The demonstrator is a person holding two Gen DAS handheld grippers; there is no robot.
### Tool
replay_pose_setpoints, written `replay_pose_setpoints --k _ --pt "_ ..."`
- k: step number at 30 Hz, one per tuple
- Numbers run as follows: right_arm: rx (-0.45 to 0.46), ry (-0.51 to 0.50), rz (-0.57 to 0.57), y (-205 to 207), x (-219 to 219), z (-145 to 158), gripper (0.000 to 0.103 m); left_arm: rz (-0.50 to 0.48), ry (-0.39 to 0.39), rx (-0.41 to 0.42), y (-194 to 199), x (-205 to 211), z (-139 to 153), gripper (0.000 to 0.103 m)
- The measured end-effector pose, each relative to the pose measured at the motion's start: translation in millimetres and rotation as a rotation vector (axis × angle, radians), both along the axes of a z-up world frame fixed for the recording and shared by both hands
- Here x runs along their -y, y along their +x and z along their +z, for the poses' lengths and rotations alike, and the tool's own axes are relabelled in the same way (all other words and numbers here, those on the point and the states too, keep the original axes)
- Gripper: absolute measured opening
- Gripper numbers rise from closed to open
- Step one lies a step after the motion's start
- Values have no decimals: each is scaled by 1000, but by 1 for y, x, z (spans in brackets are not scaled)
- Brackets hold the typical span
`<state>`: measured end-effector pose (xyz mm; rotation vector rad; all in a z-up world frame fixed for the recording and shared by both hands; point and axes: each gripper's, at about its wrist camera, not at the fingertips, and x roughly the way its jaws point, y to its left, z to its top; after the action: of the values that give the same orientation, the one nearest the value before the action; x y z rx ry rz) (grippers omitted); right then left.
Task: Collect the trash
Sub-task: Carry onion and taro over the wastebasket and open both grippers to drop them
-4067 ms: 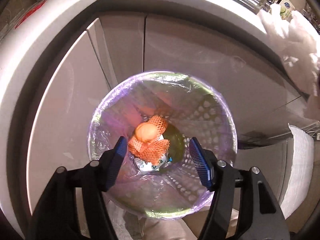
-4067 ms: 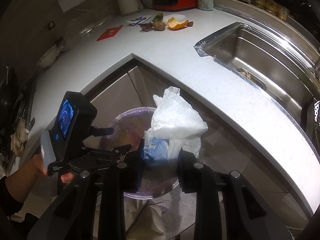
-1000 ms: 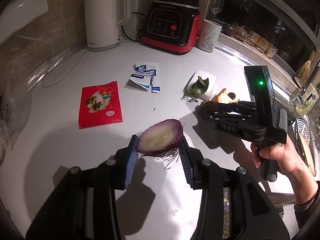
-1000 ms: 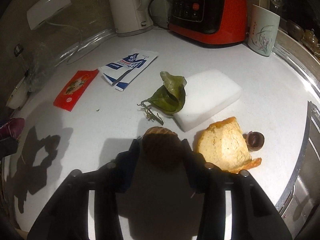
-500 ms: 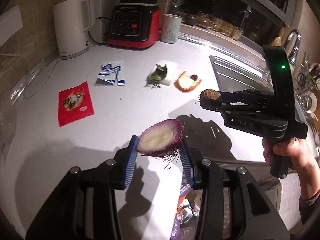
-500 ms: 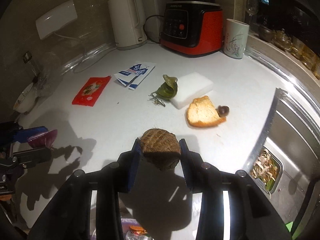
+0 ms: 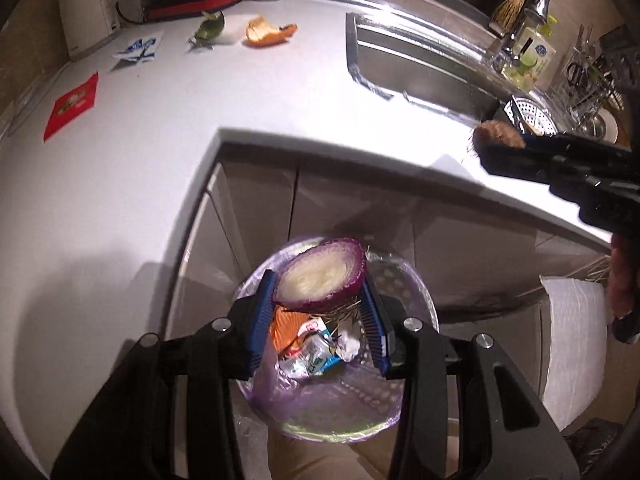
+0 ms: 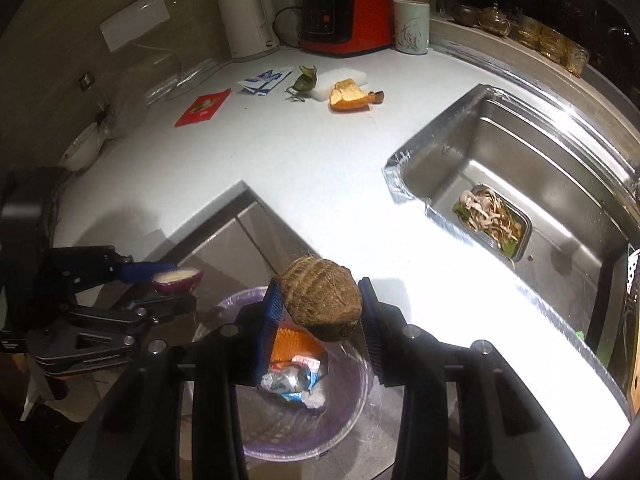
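Observation:
My left gripper (image 7: 320,312) is shut on a cut purple onion half (image 7: 322,276), held right above the trash bin (image 7: 416,396), which is lined with a purple bag. The bin holds an orange net and wrappers (image 7: 308,348). My right gripper (image 8: 320,320) is shut on a brown hairy taro root (image 8: 320,298), also above the bin (image 8: 352,424). The left gripper with the onion shows in the right wrist view (image 8: 176,276). The right gripper with the taro shows in the left wrist view (image 7: 496,136).
On the white counter (image 8: 304,160) lie a red packet (image 8: 204,106), blue-white sachets (image 8: 264,79), a green leaf (image 8: 306,78), a white sponge (image 8: 340,76) and orange peel (image 8: 348,98). A kettle (image 8: 248,20), a red appliance (image 8: 346,16) and a cup (image 8: 412,26) stand behind. The sink (image 8: 520,176) is at right.
Both grippers have pulled back from over the counter, carrying the onion half and the taro to above the bin below the counter corner.

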<state>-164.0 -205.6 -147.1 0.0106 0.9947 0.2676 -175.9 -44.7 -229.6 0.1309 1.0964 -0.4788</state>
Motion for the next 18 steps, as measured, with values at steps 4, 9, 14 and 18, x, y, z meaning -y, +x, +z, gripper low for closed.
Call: replay_pose_setpoints --k 4,9,14,18 --pt "-4 5 14 -26 8 0 39 -12 50 -46 -22 16 -42 41" --pt "-4 -3 28 -50 13 1 39 3 81 -167 -28 29 -106 41" --pt "-12 -12 39 -63 15 -2 39 33 109 -285 -24 30 -156 42" --pt "-19 -5 51 -69 12 -6 39 59 86 -257 -24 25 -145 55"
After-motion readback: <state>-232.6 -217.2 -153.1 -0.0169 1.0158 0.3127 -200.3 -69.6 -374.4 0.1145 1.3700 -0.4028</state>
